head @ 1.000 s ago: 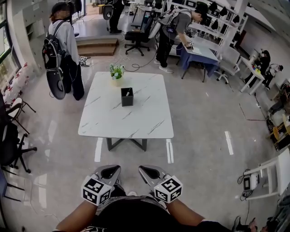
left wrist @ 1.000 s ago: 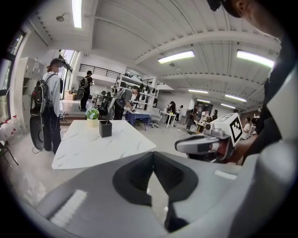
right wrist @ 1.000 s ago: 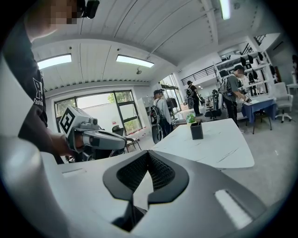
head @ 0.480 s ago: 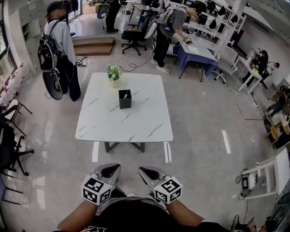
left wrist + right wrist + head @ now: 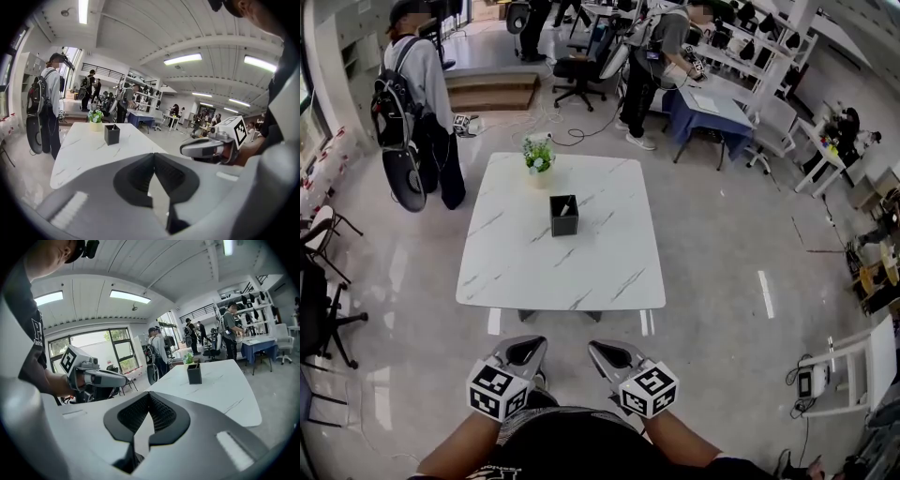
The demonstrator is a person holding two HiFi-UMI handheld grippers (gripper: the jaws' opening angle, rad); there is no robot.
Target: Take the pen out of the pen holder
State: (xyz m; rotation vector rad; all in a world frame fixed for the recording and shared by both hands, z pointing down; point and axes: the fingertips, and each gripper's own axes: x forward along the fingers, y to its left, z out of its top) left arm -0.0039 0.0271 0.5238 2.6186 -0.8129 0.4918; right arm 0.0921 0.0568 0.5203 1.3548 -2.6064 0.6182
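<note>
Two grippers: the left gripper (image 5: 153, 157) and the right gripper (image 5: 149, 395) each have their jaws closed together on nothing. Well ahead of both jaws stands one white table (image 5: 516, 272) carrying one black pen holder (image 5: 563, 223) with one pen (image 5: 566, 207) inside, and one potted plant (image 5: 540, 157) just beyond. Only the head view looks down into the holder.

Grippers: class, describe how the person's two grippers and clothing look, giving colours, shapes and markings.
Both the left gripper and the right gripper have light grey, rounded shells that taper to the tips, with black ribbed pads inside. Each carries a white cube printed with black square markers. The person wears a black short-sleeved top.
</note>
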